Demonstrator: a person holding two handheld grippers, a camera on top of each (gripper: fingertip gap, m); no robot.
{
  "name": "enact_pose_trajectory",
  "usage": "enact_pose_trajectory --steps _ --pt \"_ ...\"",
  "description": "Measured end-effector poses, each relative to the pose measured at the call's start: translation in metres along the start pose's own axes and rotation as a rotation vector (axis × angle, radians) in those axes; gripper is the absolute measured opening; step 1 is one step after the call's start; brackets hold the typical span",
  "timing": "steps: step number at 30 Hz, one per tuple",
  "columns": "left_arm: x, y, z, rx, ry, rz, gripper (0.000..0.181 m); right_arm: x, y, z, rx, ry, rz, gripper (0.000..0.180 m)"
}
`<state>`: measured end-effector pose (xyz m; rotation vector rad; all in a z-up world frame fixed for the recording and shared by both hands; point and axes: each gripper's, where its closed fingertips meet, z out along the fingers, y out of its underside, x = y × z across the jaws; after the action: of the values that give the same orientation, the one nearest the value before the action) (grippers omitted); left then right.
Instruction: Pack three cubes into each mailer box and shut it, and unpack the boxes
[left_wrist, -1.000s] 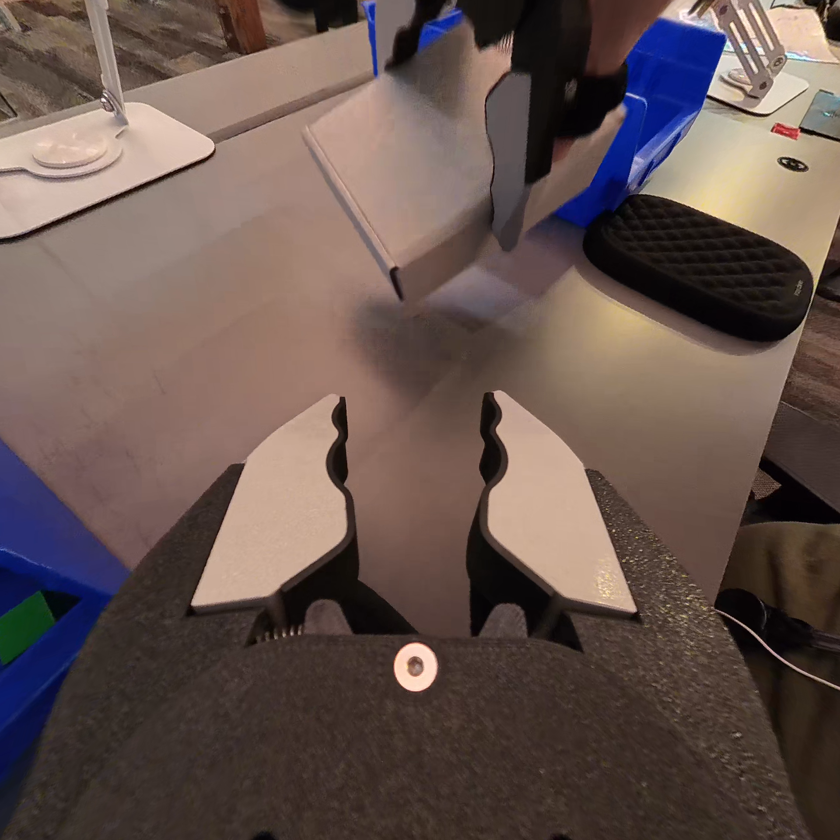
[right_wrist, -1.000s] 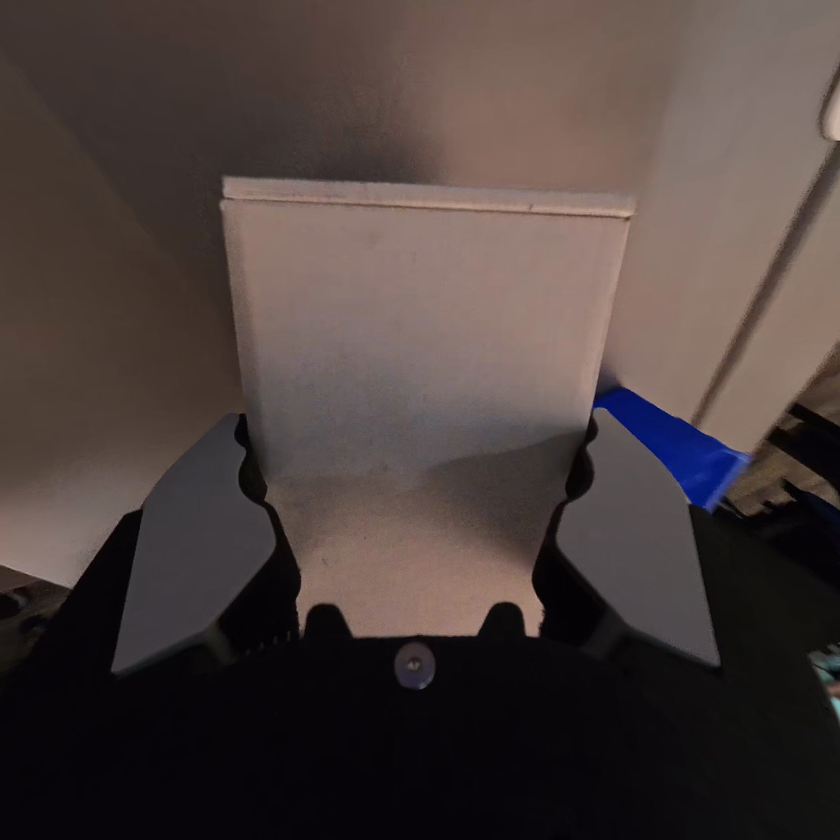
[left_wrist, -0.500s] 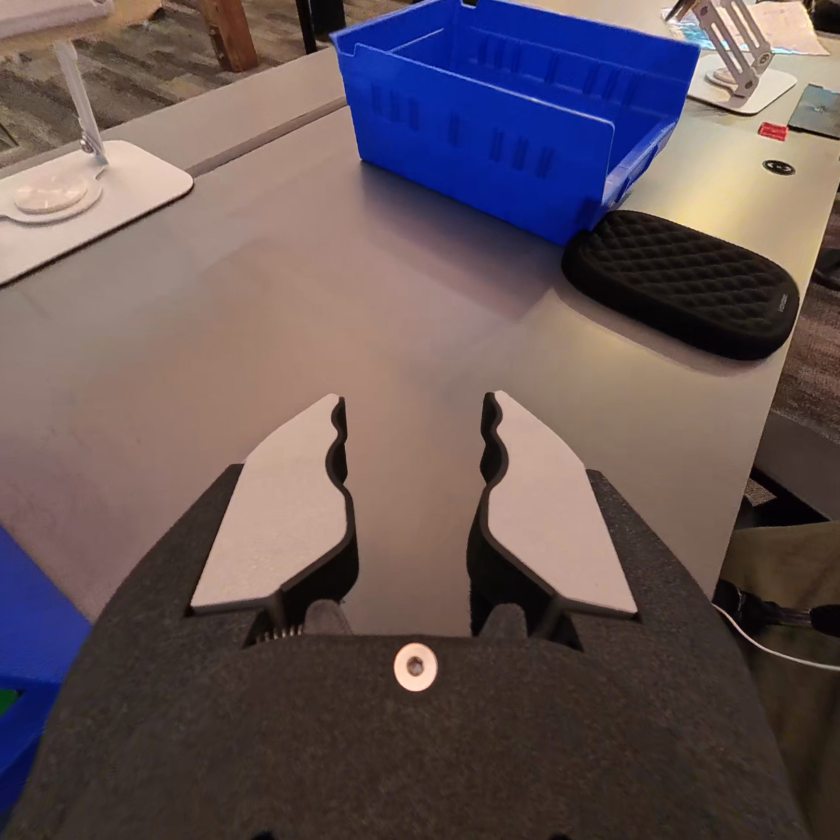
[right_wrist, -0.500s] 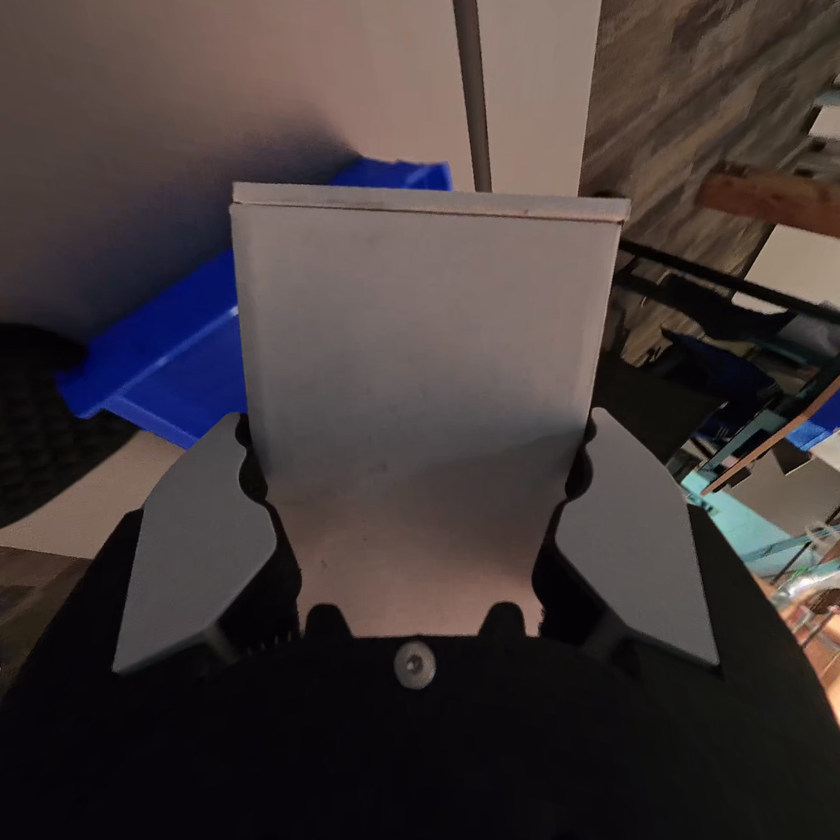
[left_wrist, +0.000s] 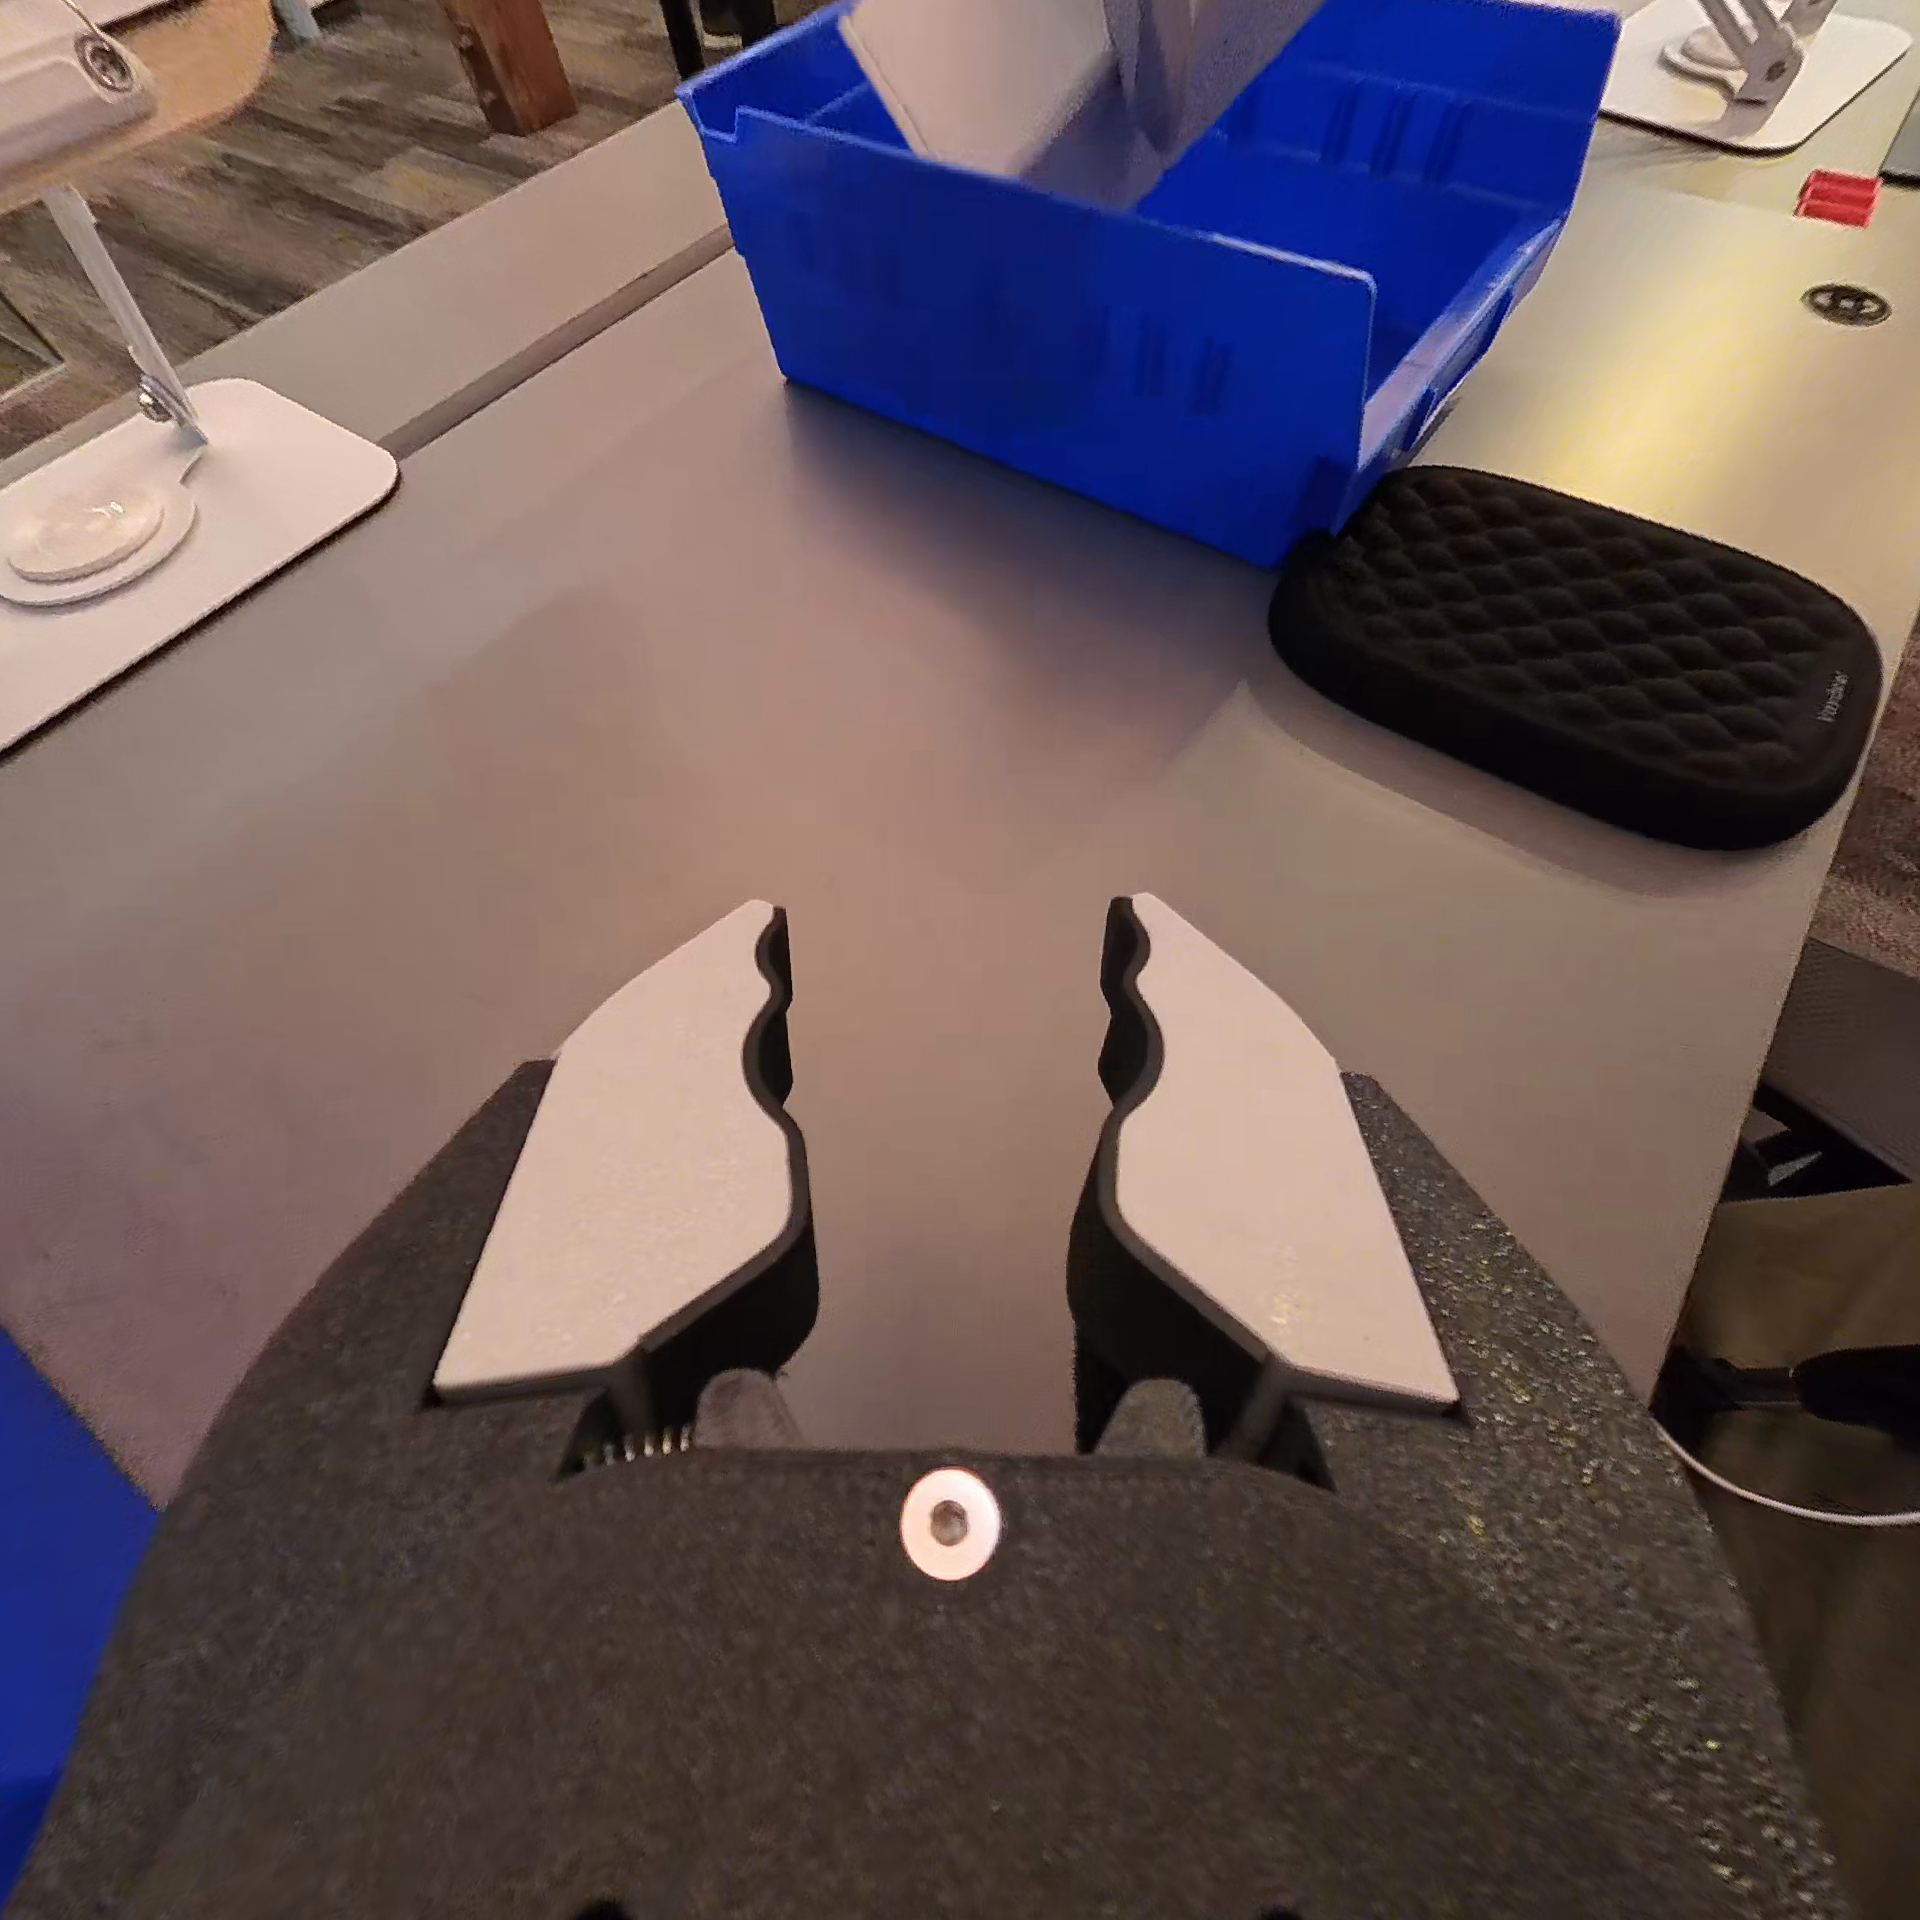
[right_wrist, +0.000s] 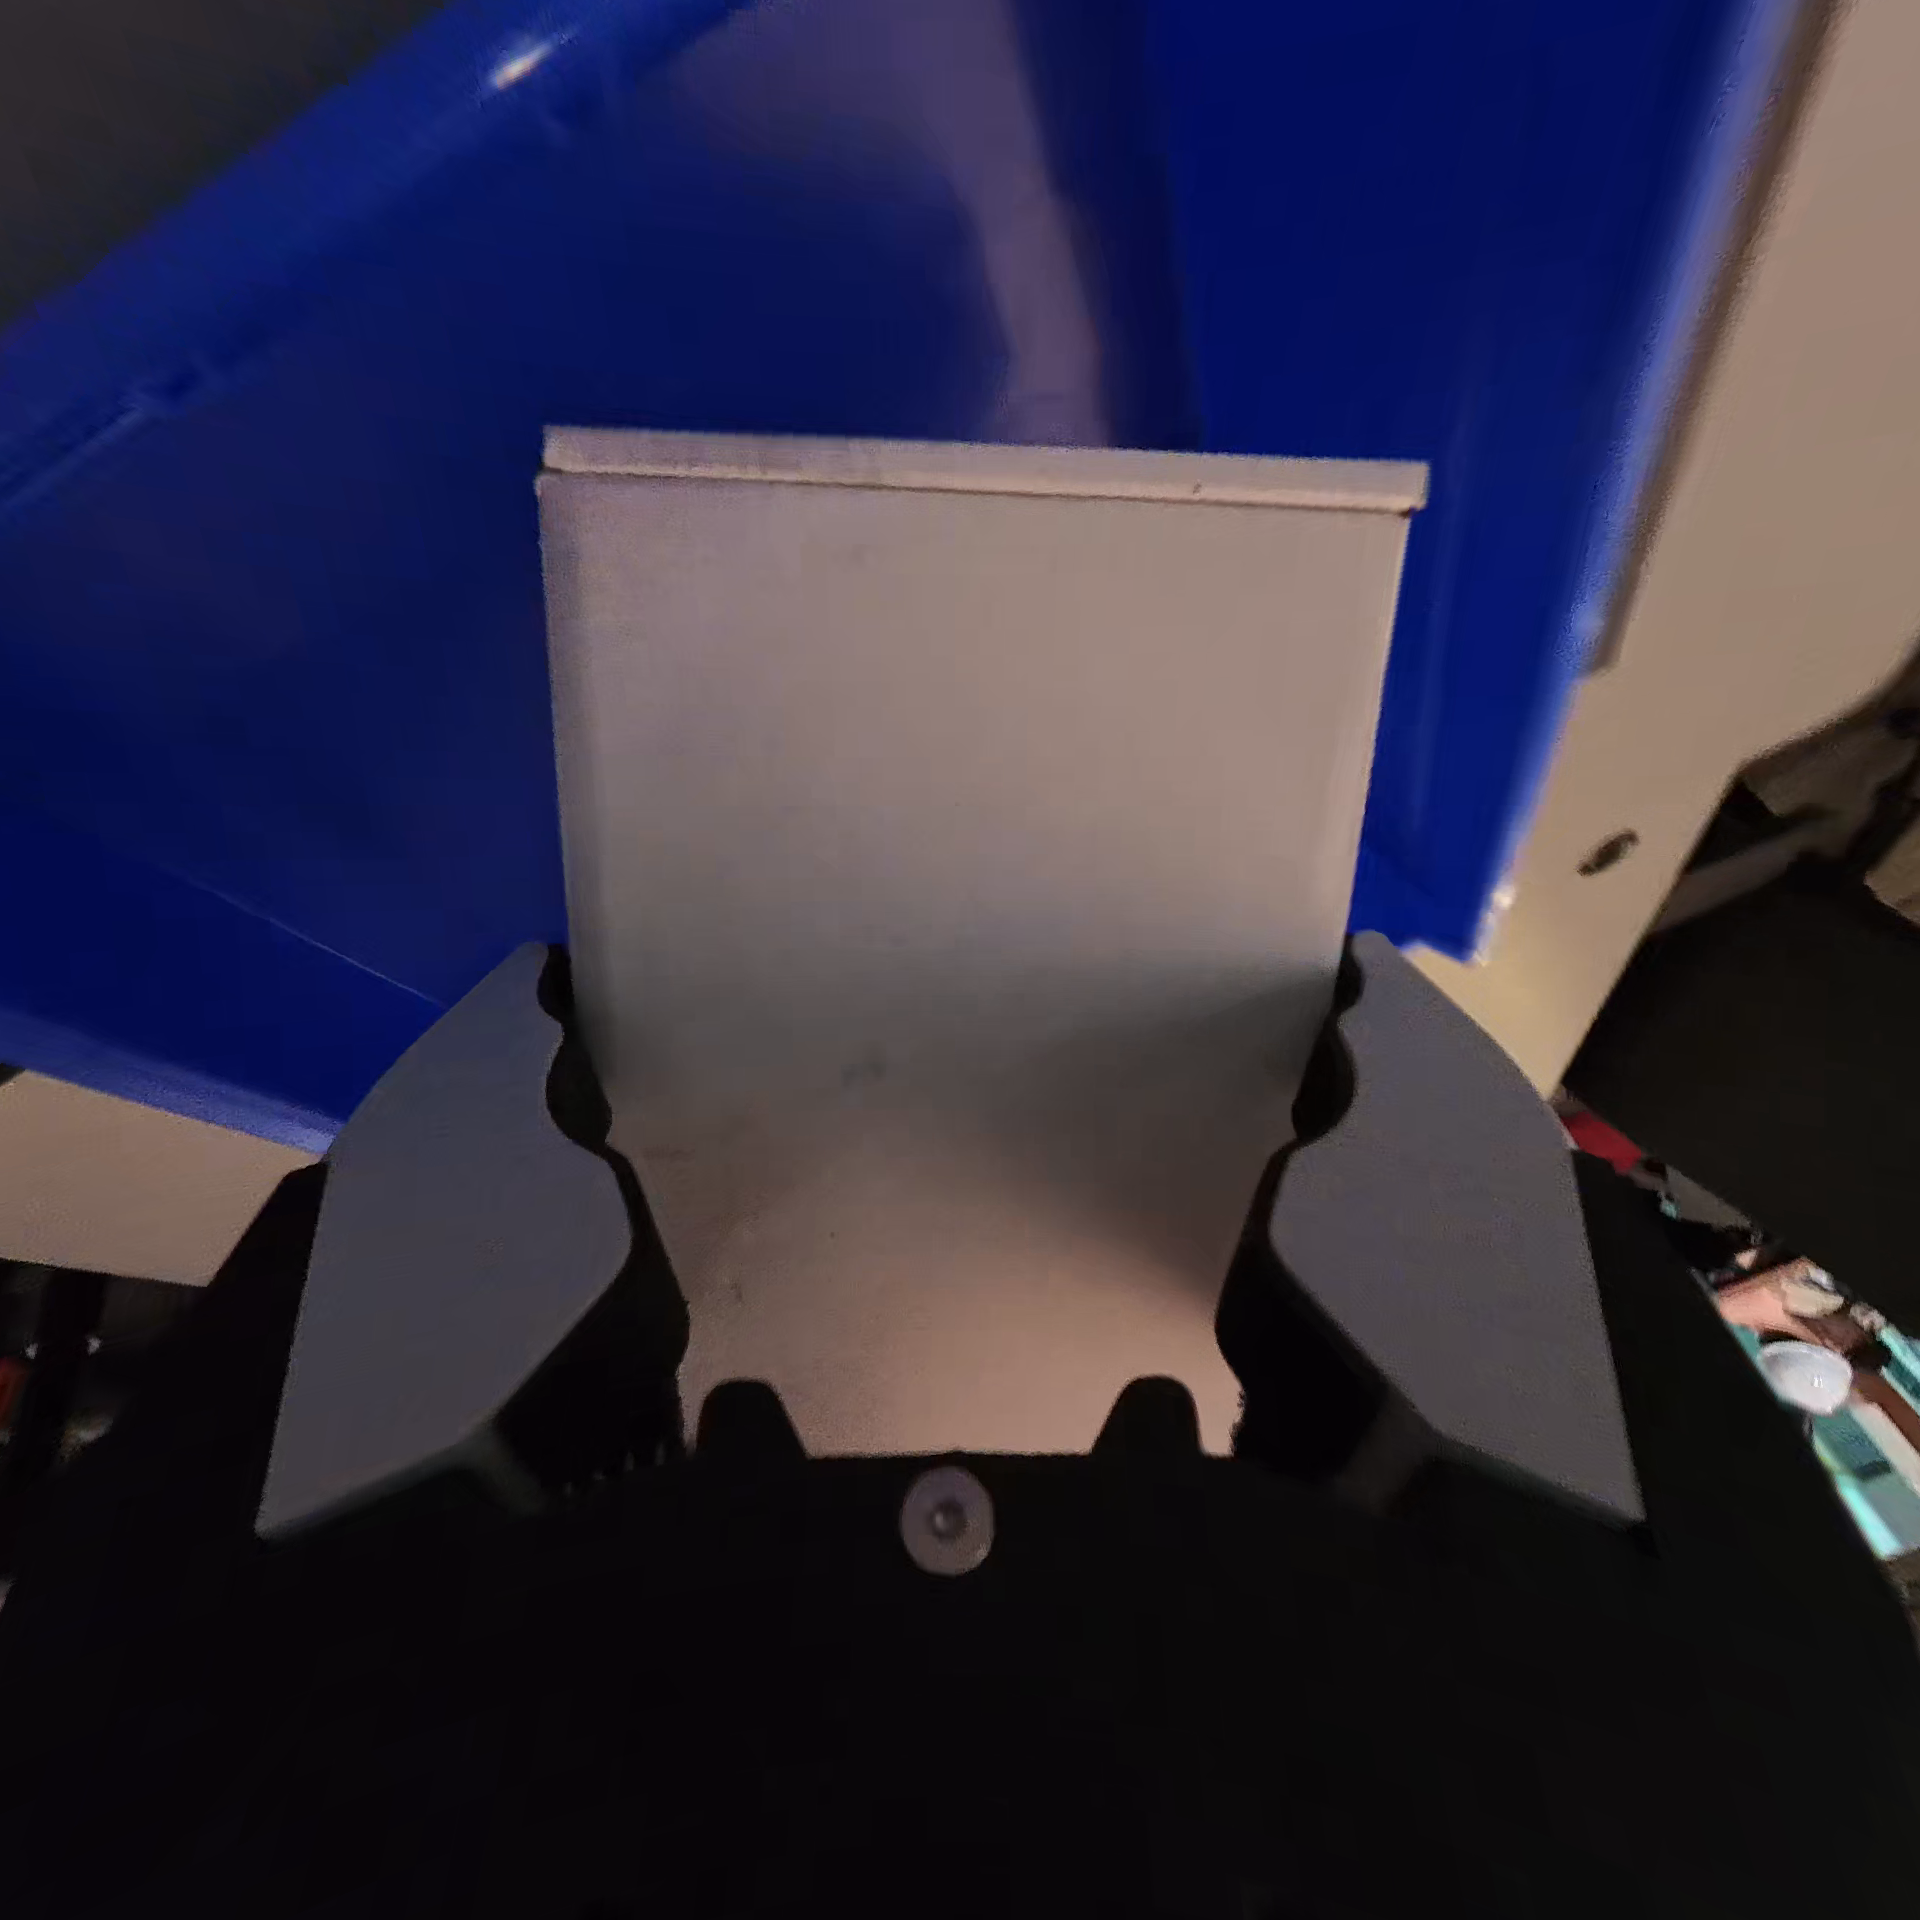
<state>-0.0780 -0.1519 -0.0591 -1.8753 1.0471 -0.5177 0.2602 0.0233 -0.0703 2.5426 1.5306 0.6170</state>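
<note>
Right tool (right_wrist: 951, 966) grips a white mailer box (right_wrist: 971, 790) over the blue bin (left_wrist: 1143, 301); left tool (left_wrist: 945, 925) gapes empty above the table (left_wrist: 623, 748).

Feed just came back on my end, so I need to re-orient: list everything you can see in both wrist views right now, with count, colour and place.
Mailer box: one, white, closed, held over the far blue bin; also seen in the left wrist view.
Blue bin: one, far side of the table; contents hidden.
Second blue bin: one, only an edge at the near left.
Wrist pad: one, black, quilted, right of the far bin.
Stand base: one, white, far left.
Second stand base: one, white, far right corner.
Small red item: one, far right.
Table: one, grey.
Left gripper: open, empty, above bare table.
Right gripper: shut on the mailer box.
</note>
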Motion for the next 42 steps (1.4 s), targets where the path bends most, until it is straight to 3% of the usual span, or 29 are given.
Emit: enact_pose_trajectory --steps 5,8,12,23,31,36,42 --pt "0.000 0.004 0.005 -0.029 -0.009 -0.002 0.058 -0.009 -0.013 0.032 0.061 -0.032 -0.193 0.132" --pt "0.001 0.002 0.008 -0.033 -0.007 -0.004 0.058 -0.004 -0.028 0.032 0.244 -0.026 -0.301 0.132" --pt "0.004 0.000 0.010 -0.036 0.007 -0.016 0.058 0.006 -0.028 0.048 0.274 0.027 -0.432 0.132" --pt "0.005 0.005 0.023 -0.069 0.019 -0.039 0.058 -0.001 -0.044 0.063 0.356 -0.077 -0.431 0.131" --pt "-0.001 0.006 0.025 -0.068 0.013 -0.045 0.061 0.001 -0.040 0.060 0.321 -0.034 -0.445 0.128" --pt "-0.018 0.002 0.005 -0.031 -0.034 -0.042 0.062 0.003 -0.038 0.015 0.437 0.050 -0.369 0.124" --pt "-0.075 -0.043 -0.048 0.107 -0.149 -0.004 0.060 0.012 -0.055 -0.140 1.053 0.325 -0.072 0.118"
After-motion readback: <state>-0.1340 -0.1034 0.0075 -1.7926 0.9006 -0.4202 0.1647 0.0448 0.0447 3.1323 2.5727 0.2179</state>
